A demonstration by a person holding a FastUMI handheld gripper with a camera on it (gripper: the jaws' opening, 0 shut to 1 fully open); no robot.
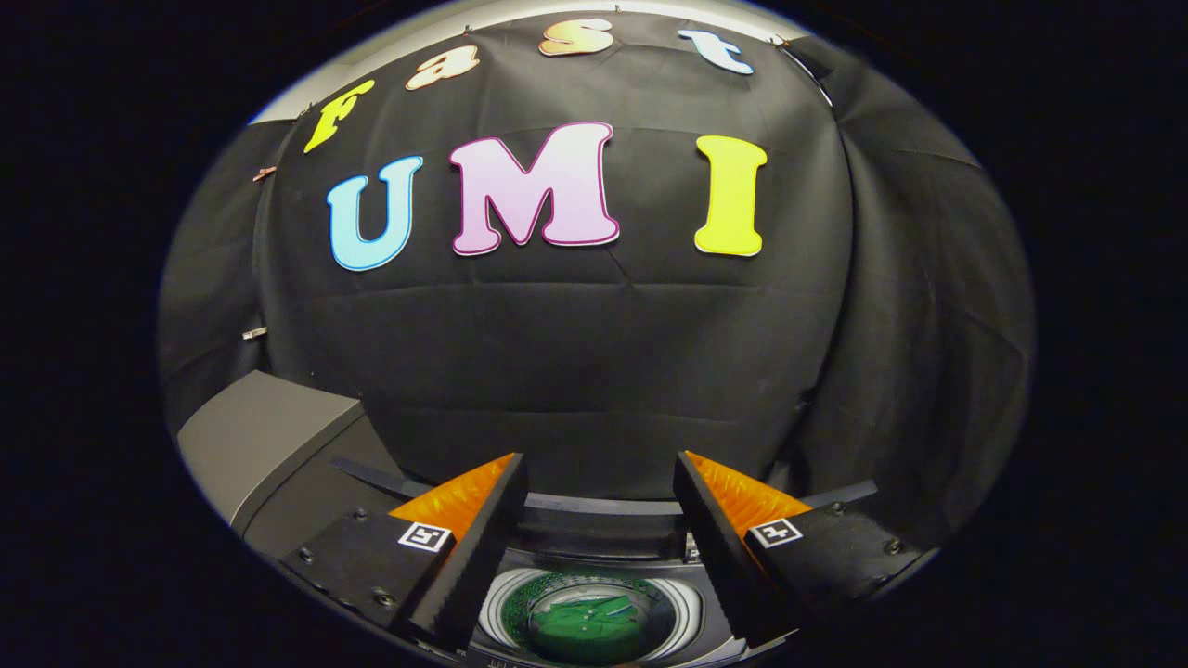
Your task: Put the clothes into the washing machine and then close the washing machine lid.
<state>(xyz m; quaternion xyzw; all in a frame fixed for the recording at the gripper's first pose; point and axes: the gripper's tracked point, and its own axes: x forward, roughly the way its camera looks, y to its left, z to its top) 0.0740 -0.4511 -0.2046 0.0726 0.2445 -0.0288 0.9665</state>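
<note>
My gripper hangs above the washing machine and is open, with nothing between its fingers. Below and between the fingers lies the machine's round drum, uncovered. A green garment lies bunched at the bottom of the drum. Left of the left finger a flat grey panel rises at a slant; it looks like the machine's lid standing open, though its hinge is hidden behind the finger.
The booth's black cloth wall hangs close behind the machine and wraps round to the right. The machine's dark top rim runs between the fingers just beyond the drum.
</note>
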